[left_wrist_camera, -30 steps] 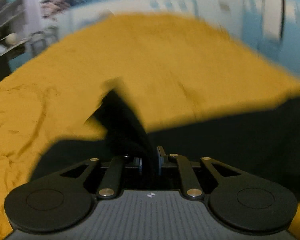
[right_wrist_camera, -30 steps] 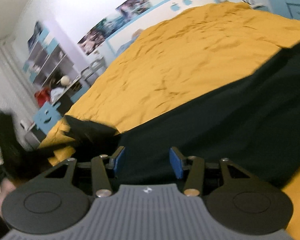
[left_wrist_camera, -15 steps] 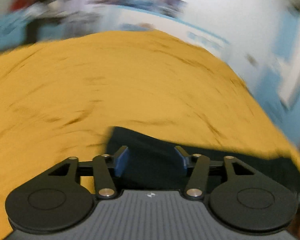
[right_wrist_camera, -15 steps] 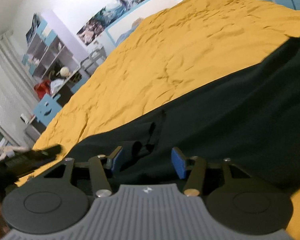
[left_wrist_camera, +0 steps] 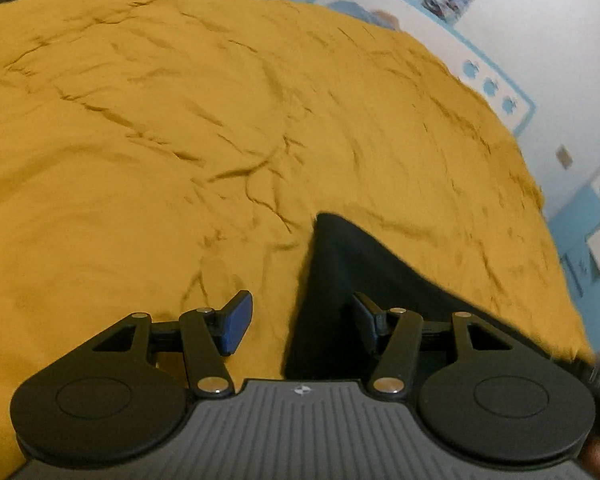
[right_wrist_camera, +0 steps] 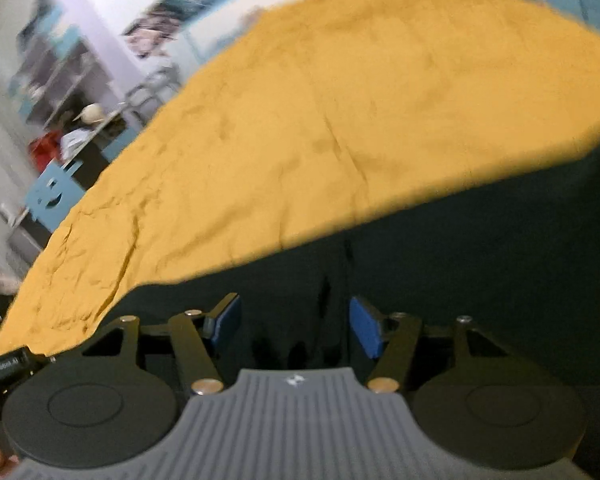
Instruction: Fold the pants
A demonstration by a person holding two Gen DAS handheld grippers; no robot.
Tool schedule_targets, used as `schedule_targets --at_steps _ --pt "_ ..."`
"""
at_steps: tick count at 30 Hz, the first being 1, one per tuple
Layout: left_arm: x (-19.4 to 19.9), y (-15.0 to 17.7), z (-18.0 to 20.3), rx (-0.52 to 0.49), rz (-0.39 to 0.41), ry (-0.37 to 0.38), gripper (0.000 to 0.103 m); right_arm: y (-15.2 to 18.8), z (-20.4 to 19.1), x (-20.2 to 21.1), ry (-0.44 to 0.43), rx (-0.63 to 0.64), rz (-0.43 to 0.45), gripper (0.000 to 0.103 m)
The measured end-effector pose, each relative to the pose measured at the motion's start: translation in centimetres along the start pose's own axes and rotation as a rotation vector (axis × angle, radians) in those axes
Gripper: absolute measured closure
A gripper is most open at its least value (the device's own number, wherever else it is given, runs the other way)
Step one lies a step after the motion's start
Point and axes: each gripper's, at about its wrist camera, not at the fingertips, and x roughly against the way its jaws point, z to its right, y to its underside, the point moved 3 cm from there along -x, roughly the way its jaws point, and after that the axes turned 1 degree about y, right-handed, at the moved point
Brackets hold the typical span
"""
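Black pants lie flat on a mustard yellow bedspread. In the left wrist view only a pointed corner of the pants shows, reaching between the fingers. My left gripper is open and empty, low over the bedspread at that corner's left edge. My right gripper is open and empty, low over the pants near their far edge, with a few creases between its fingers.
The bedspread stretches far ahead in both views. A white and blue headboard and a wall stand beyond it. Shelves and a blue cabinet stand off the bed's left side in the right wrist view.
My left gripper let go of the pants fold it held, opened, and swung left to the pants' corner. My right gripper stayed open and moved slightly over the pants.
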Motion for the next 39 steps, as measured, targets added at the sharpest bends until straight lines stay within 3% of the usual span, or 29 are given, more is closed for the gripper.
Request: schedule_targets --at_steps 3,8,10,11,12,18,22,26,29,32,35,39 --pt "-0.2 0.7 0.5 -0.040 -0.014 0.006 0.038 -1.3 -0.7 -1.4 -0.051 0.209 -0.042 0.057" --pt "-0.5 1.5 0.3 -0.045 -0.027 0.015 0.038 -1.3 -0.2 -4.4 -0.086 0.394 -0.166 0.059" --pt "-0.7 1.5 0.1 -0.037 -0.033 0.024 0.038 -0.8 -0.3 -4.8 -0.109 0.449 -0.189 0.072" --pt "-0.9 1.5 0.0 -0.035 -0.038 0.029 0.038 -0.6 -0.4 -4.8 -0.109 0.483 -0.190 0.094" --pt "-1.0 1.6 0.0 -0.033 -0.041 0.032 0.038 -0.5 -0.5 -5.1 -0.112 0.500 -0.193 0.103" --pt "-1.1 1.8 0.1 -0.041 -0.043 0.041 0.038 -2.5 0.1 -4.5 -0.085 0.439 -0.075 0.103" --pt "-1.1 1.9 0.0 -0.047 -0.048 0.041 0.038 -1.8 -0.3 -6.0 0.005 0.500 -0.096 0.103" --pt "-1.1 1.9 -0.1 -0.041 -0.053 0.048 0.038 -2.1 0.2 -4.8 0.076 0.428 -0.050 0.080" --pt "-1.2 2.0 -0.1 -0.038 -0.053 0.049 0.037 -1.4 -0.9 -2.4 -0.009 0.406 0.004 0.079" --pt "-1.3 1.9 -0.1 -0.026 -0.055 0.053 0.036 0.9 -2.5 -1.9 -0.115 0.461 -0.050 0.080" --pt "-1.3 1.8 -0.3 0.002 -0.056 0.065 0.035 4.2 -2.5 -3.9 -0.025 0.548 -0.191 0.078" --pt "-1.1 1.8 -0.8 0.030 -0.057 0.086 0.035 3.5 -2.2 -1.2 -0.032 0.442 -0.107 0.077"
